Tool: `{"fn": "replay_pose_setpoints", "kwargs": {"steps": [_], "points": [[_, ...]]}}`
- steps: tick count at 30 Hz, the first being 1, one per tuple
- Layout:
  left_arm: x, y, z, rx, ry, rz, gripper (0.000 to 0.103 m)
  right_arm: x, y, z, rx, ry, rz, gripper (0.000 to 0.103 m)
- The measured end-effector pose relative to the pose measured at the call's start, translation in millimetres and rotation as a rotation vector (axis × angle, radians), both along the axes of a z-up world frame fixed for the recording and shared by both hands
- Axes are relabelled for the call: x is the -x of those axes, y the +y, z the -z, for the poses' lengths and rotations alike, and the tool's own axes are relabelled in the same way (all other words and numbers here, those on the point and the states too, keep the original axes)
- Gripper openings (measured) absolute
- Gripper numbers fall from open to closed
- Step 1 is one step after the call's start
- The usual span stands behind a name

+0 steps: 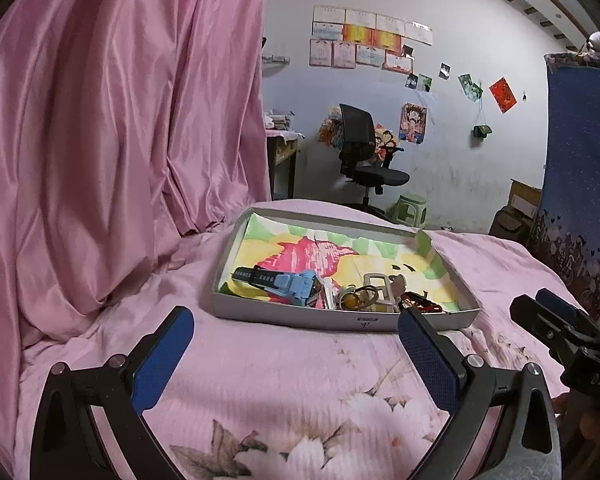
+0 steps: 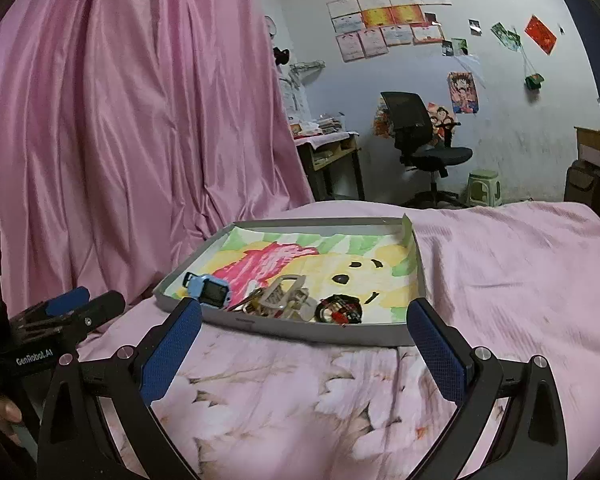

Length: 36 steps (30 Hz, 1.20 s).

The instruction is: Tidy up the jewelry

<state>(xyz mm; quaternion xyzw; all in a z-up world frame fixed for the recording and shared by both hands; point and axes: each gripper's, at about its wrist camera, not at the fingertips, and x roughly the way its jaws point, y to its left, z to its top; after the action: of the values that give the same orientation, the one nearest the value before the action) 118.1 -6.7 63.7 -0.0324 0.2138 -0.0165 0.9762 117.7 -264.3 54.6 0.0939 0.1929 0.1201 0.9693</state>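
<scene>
A shallow grey tray point(image 1: 260, 313) point(image 2: 384, 336) lined with a colourful cartoon sheet lies on the pink floral bedspread. At its near end lies a small pile: a light-blue watch point(image 1: 298, 286) point(image 2: 210, 290) with a black strap, a pale clear buckle piece point(image 1: 376, 286) point(image 2: 288, 296), an amber-bead ring point(image 1: 350, 300) and a red-and-black bracelet point(image 1: 420, 303) point(image 2: 340, 309). My left gripper point(image 1: 296, 316) hovers open just in front of the tray, holding nothing. My right gripper point(image 2: 304, 308) is also open and empty, at the tray's near edge, and shows at the side as the right gripper point(image 1: 556, 320).
A pink curtain point(image 1: 100, 140) hangs close on the left, reaching the bed. Beyond the bed stand a black office chair point(image 1: 364, 152), a green stool point(image 1: 410, 208) and a desk point(image 2: 332, 152). A blue patterned cloth point(image 1: 580, 180) hangs at the right.
</scene>
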Motion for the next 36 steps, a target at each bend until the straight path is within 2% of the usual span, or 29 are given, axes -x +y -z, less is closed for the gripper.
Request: {"fn": "replay_pose_setpoints", "kwargs": {"steps": [11, 17, 23, 36], "points": [[31, 2, 3, -0.033, -0.058, 0.014, 0.103, 28, 8, 0, 0.000, -0.025, 0.018, 0.101], [45, 1, 11, -0.050, -0.069, 0.023, 0.103, 40, 8, 7, -0.012, -0.013, 0.031, 0.101], [57, 2, 18, -0.077, -0.077, 0.027, 0.103, 54, 6, 9, -0.013, -0.040, 0.056, 0.101], [79, 12, 30, -0.059, -0.081, 0.006, 0.103, 85, 12, 15, 0.027, -0.065, 0.091, 0.101]]}}
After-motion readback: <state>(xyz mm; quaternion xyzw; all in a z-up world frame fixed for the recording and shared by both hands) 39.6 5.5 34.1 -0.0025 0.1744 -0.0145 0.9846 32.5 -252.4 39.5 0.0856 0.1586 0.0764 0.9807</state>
